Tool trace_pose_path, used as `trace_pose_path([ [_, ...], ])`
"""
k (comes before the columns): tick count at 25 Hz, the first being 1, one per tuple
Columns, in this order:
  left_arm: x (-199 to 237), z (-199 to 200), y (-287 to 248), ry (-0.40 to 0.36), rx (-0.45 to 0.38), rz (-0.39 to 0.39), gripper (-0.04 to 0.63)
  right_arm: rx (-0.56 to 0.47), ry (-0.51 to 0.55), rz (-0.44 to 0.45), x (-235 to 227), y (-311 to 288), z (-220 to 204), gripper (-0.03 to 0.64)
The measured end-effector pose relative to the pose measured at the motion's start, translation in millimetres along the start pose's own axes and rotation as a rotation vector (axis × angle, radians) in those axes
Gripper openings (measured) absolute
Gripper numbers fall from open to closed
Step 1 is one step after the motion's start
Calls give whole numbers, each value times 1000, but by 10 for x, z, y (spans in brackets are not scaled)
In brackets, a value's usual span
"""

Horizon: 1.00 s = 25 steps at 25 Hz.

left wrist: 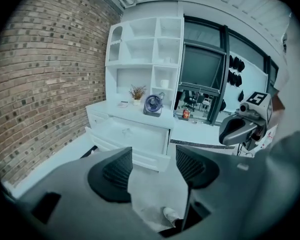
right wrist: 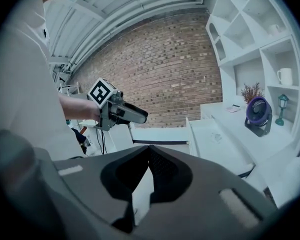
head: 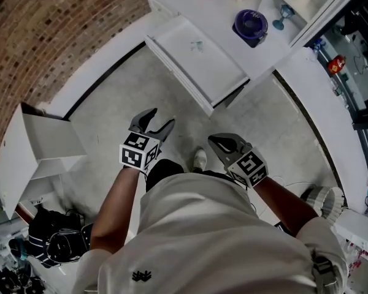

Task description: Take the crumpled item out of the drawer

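head view: left gripper (head: 161, 120) and right gripper (head: 216, 142) well apart from the open drawer (head: 214, 72); crumpled item (head: 197, 44) lies inside it.
left gripper view: jaws spread, only floor (left wrist: 155, 184) between them.
right gripper view: jaws pressed together at the tips.

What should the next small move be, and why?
Probably bring the left gripper forward toward the open drawer: the crumpled item lies inside it, both grippers are empty and far short of it, and the left jaws stand apart while the right gripper is shut.
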<state>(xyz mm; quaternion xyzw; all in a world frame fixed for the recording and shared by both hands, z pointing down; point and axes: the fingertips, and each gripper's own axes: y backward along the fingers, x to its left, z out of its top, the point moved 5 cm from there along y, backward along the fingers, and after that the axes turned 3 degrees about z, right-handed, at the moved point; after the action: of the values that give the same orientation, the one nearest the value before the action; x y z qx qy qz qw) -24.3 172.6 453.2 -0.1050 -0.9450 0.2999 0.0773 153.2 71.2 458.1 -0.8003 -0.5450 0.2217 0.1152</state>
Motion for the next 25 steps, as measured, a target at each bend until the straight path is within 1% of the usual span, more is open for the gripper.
trace_pose_path([
  [2, 112, 104, -169, -7, 11, -12, 278, -19, -4, -22, -151, -13, 79, 14],
  [7, 483, 363, -653, -31, 26, -50, 278, 16, -63, -103, -552, -71, 124, 14],
  [9, 664, 478, -911, -46, 29, -74, 275, 11, -82, -147, -710, -120, 164, 14],
  [12, 924, 616, -1328, -60, 45, -124, 272, -7, -119, -236, -946, -211, 232, 14],
  [16, 1330, 819, -1919, -101, 86, -180, 270, -58, -175, -374, -1319, -326, 510, 14],
  [21, 1744, 959, -2648, -175, 169, -266, 270, -77, -258, -533, -1627, -510, 709, 14],
  [25, 2021, 989, -3158, -219, 238, -322, 270, -78, -312, -618, -1737, -748, 795, 14],
])
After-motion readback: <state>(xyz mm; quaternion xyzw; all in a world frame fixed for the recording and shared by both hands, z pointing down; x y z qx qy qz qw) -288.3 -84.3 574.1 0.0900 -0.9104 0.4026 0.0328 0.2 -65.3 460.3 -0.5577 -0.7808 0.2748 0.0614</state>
